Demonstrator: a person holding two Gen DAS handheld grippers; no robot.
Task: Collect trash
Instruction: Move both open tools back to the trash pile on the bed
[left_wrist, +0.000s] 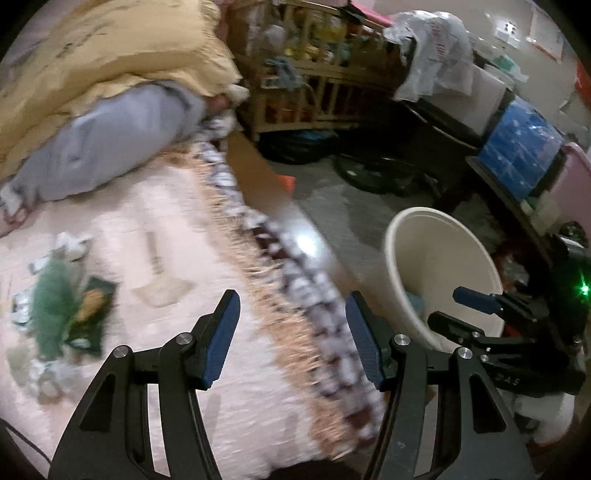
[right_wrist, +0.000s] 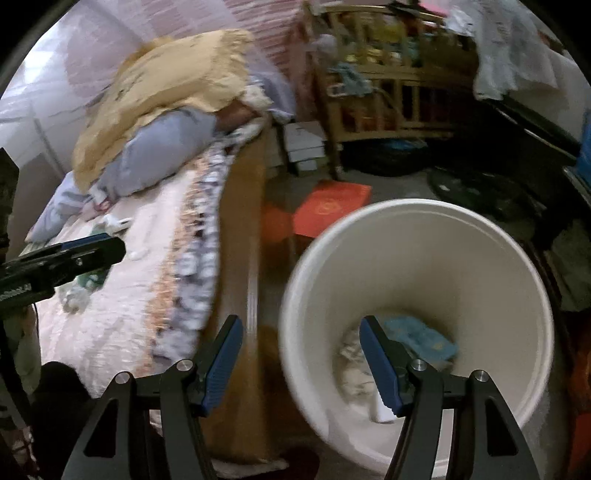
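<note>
From the left wrist, the left gripper (left_wrist: 291, 332) hangs released and empty over the bed (left_wrist: 221, 369), wrappers (left_wrist: 70, 306) well left, while the right wrist shows the right gripper (right_wrist: 301, 360) released at the bucket (right_wrist: 417, 221), so blurred reaching might miss them.

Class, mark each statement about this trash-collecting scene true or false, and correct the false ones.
1. The white bucket stands on the floor beside the bed. True.
2. The bucket is empty. False: a blue packet and pale crumpled scraps lie at its bottom.
3. The left gripper holds a green wrapper. False: its jaws stand apart with nothing between them.
4. Green wrappers lie on the bed cover. True.
5. The right gripper is open, with nothing between its fingers. True.
</note>
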